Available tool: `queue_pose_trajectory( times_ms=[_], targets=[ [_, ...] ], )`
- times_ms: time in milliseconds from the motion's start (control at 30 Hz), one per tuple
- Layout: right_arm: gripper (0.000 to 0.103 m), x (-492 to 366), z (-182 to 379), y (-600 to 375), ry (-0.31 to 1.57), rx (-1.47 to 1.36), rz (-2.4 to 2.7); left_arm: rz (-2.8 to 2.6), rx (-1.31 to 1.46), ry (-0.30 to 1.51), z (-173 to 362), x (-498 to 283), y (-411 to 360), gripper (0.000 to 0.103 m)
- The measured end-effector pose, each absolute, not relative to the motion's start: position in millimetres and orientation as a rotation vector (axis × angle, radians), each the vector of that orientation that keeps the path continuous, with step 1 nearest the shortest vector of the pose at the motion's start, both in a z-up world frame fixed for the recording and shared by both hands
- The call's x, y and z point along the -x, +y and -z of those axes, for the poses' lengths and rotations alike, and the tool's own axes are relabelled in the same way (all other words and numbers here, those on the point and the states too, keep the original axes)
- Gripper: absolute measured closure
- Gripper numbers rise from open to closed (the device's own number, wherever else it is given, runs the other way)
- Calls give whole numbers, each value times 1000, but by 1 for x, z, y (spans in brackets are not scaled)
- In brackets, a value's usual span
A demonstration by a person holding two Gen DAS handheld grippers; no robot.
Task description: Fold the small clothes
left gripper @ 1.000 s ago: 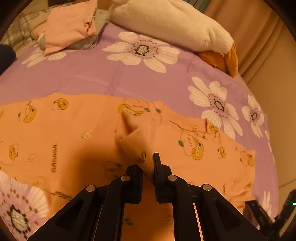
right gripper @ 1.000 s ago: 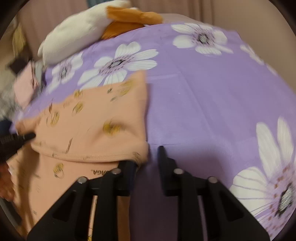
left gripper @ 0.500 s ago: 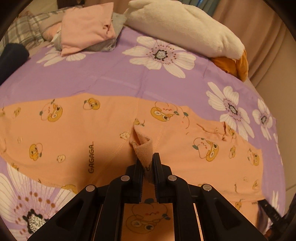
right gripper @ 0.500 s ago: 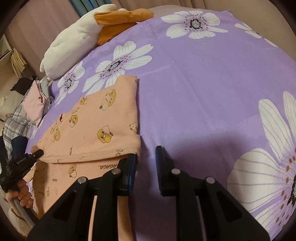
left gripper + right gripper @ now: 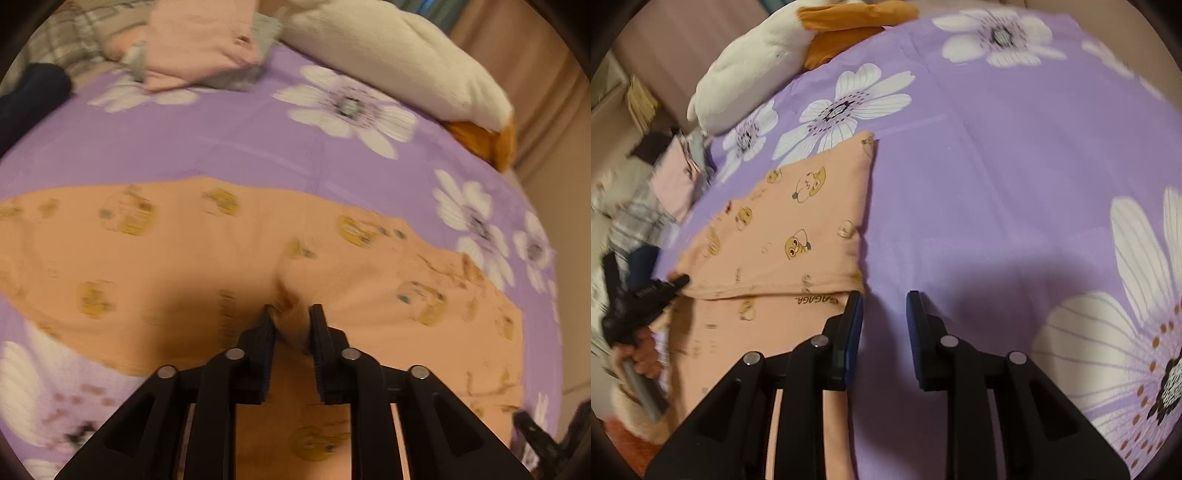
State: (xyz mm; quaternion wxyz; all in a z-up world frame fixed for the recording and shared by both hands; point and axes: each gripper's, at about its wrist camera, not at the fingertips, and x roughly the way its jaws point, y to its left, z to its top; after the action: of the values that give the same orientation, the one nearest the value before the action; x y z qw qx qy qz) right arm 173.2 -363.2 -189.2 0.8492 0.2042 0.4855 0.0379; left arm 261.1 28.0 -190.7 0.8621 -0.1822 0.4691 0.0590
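An orange garment (image 5: 184,258) printed with yellow ducks lies spread on the purple flowered bedsheet (image 5: 221,140). My left gripper (image 5: 291,310) points down at its middle. Its jaws are opening, and a low ridge of the cloth stands loose between them. In the right wrist view the garment (image 5: 812,229) is folded over itself, its top layer ending at a hem. My right gripper (image 5: 883,297) is beside that folded corner, its jaws opening over bare sheet (image 5: 997,166), the left finger (image 5: 854,306) at the cloth's edge. A hand (image 5: 639,354) holds the left gripper (image 5: 646,295) at the garment's far side.
A white and orange plush toy (image 5: 388,62) lies along the bed's far edge, also in the right wrist view (image 5: 753,66). A pile of pink and grey folded clothes (image 5: 199,40) sits at the back left, with a dark blue item (image 5: 29,96) and plaid cloth beside it.
The left jaws have parted and the pinched ridge of cloth has sunk lower onto the garment. The right jaws have widened a little at the folded corner.
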Motion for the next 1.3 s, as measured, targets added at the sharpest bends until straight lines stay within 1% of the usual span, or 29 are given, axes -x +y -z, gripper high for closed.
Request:
queue_pose_trajectory(
  times_ms=[67, 133, 233, 300, 400, 467, 500, 533, 567, 633, 700, 767, 833, 867, 900, 967, 1033, 1100, 1200, 1300],
  targets=[
    [77, -170, 188, -375, 1003, -516, -106, -178, 361, 959, 178, -253, 40, 70],
    [77, -169, 186, -380, 985, -558, -99, -151, 391, 938, 169, -245, 48, 70],
    [81, -170, 181, -376, 954, -581, -125, -114, 451, 889, 154, -237, 53, 70],
    [83, -170, 172, -366, 916, -568, -129, -82, 407, 870, 149, -240, 40, 70],
    [81, -178, 160, -342, 877, -471, -132, -55, 257, 927, 164, -254, 5, 70],
    [81, -185, 166, -327, 896, -423, -151, -42, 249, 1004, 186, -264, 0, 71],
    [82, -190, 174, -323, 924, -413, -157, -56, 273, 1054, 199, -268, 3, 75],
    [84, -196, 188, -317, 984, -394, -134, -59, 331, 1052, 207, -265, 12, 76],
    [86, -198, 196, -312, 1018, -373, -115, -39, 375, 1022, 206, -260, 20, 76],
    [87, -196, 195, -310, 988, -345, -117, -11, 411, 1031, 200, -253, 31, 76],
    [86, -199, 193, -310, 1004, -341, -124, -36, 389, 1041, 190, -245, 42, 76],
    [86, -201, 197, -315, 1012, -387, -125, -98, 374, 993, 172, -230, 62, 76],
    [84, -202, 197, -319, 1007, -422, -128, -98, 439, 911, 156, -209, 92, 75],
    [84, -201, 198, -318, 1007, -422, -127, -111, 488, 875, 151, -199, 112, 69],
    [84, -199, 198, -318, 1005, -418, -129, -126, 554, 838, 148, -188, 134, 59],
    [84, -197, 199, -317, 996, -406, -132, -152, 749, 745, 151, -164, 187, 49],
    [84, -194, 199, -315, 985, -384, -128, -148, 915, 708, 164, -145, 228, 49],
    [83, -194, 200, -313, 980, -363, -120, -134, 1083, 714, 186, -128, 266, 49],
    [81, -195, 200, -312, 972, -355, -110, -187, 1204, 712, 207, -114, 292, 49],
    [79, -194, 201, -311, 959, -350, -107, -152, 1254, 734, 219, -117, 302, 49]
  ],
)
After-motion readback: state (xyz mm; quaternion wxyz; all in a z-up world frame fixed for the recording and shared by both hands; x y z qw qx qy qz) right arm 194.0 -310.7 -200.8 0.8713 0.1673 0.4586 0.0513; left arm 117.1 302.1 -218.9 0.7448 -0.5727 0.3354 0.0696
